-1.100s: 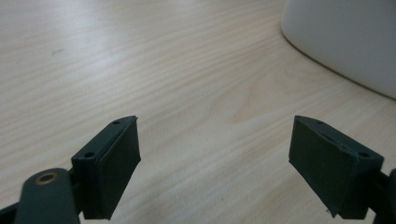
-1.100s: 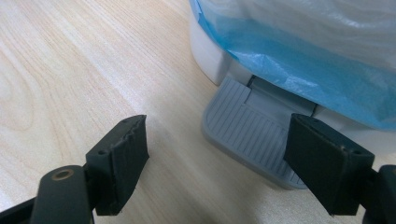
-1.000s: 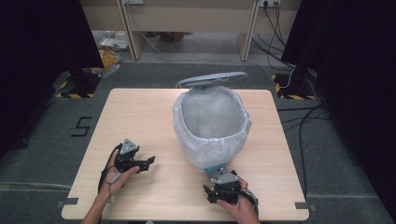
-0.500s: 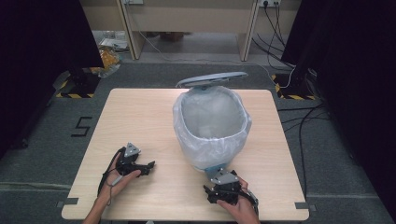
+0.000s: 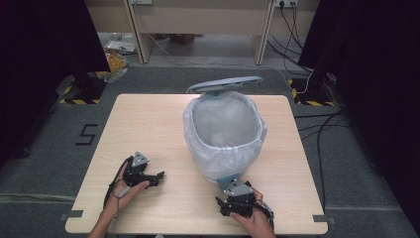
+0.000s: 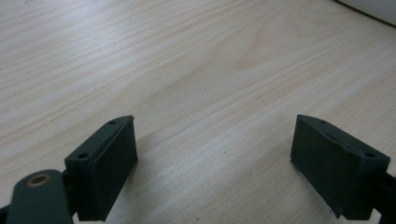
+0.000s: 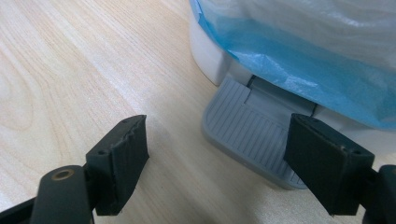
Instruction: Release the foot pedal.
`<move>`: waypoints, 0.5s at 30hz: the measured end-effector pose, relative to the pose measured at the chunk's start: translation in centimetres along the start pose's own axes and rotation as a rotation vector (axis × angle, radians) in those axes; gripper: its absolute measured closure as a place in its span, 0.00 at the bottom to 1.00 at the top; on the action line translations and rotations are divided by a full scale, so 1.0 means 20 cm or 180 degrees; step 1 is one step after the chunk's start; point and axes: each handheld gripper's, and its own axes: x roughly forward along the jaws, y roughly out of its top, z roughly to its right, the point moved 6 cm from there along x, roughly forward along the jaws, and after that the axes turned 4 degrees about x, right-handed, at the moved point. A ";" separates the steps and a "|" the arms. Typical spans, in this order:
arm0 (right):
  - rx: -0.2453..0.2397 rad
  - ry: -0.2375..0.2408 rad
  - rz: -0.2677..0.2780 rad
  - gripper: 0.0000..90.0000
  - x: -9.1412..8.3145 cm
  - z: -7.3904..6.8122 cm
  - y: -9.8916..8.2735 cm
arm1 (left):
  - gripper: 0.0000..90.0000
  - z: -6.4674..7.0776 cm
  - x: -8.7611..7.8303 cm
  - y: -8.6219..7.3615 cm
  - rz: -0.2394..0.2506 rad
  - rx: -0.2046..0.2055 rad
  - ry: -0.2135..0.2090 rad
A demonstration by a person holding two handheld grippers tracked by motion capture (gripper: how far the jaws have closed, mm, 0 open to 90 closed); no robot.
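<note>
Even overhead light, moderately bright on the table (image 5: 148, 124); dark curtained surrounds left and right. Soft shadows under the left gripper (image 6: 212, 163) and right gripper (image 7: 217, 158). No glare. High view slightly soft; gripper views sharp, near jaws mildly blurred.

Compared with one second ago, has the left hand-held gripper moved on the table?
Yes. The left hand-held gripper has shifted slightly toward the near edge of the table and turned its jaws toward the bin.
</note>
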 end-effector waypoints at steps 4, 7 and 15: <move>-0.0001 -0.0016 0.0002 0.24 0.00 0.00 0.00 | 0.15 0.00 0.00 0.00 0.0000 0.0001 0.0000; -0.0001 -0.0028 0.0015 0.24 0.00 0.00 0.00 | 0.15 0.00 0.00 0.00 0.0000 0.0000 0.0001; 0.0008 -0.0040 0.0045 0.24 0.00 0.00 0.00 | 0.15 0.00 0.00 0.00 0.0000 0.0001 0.0001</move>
